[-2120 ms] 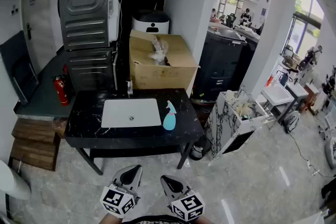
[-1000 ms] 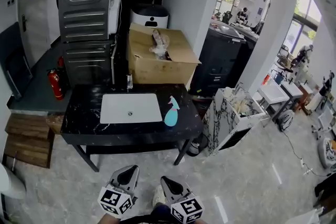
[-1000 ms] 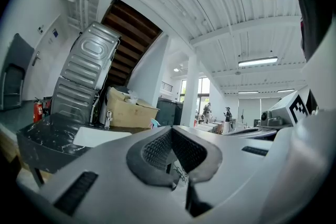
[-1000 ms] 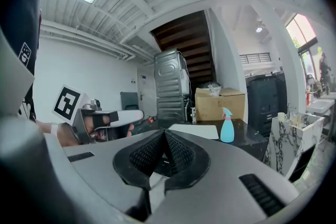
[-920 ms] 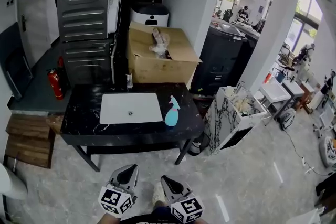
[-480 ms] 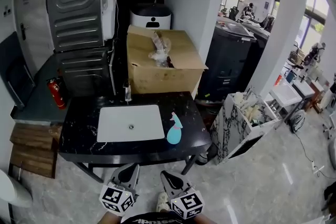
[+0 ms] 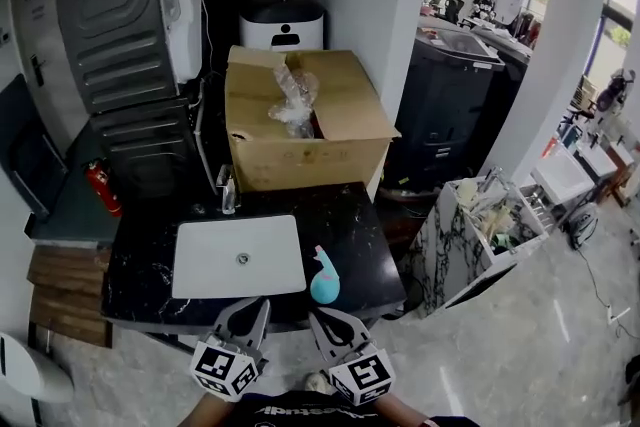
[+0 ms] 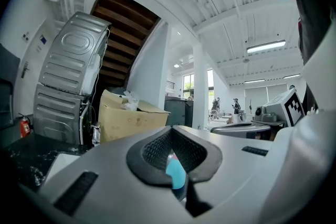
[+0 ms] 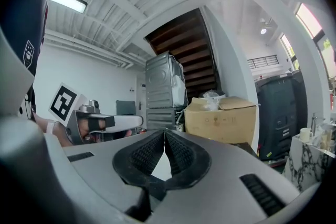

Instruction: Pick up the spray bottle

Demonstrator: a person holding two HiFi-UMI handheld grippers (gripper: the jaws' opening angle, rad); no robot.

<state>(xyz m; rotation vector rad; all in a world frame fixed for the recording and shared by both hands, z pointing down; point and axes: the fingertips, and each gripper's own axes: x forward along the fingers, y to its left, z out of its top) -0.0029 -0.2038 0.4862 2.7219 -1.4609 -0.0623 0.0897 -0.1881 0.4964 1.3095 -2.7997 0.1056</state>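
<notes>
Head view: a teal, pear-shaped bottle (image 7: 324, 277) sits on the glossy black marble table (image 7: 368, 253), just right of a flat white sink (image 7: 238, 257). A cardboard box (image 7: 300, 140) stands behind. The left gripper (image 7: 256, 307) and right gripper (image 7: 318, 317) hover at the table's near edge.
Left gripper view: the ribbed pads meet at their tips with nothing held, and the bottle shows beyond them.
Right gripper view: the pads are closed and empty.

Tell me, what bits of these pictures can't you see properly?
- Spray bottle: in the left gripper view only a blue sliver shows; the left tool covers the rest.
- Cardboard box: head view, crumpled plastic and flaps hide its contents.
- Table: head view, its legs lie hidden under the top.
- Fire extinguisher: head view, too small to read its label.
</notes>
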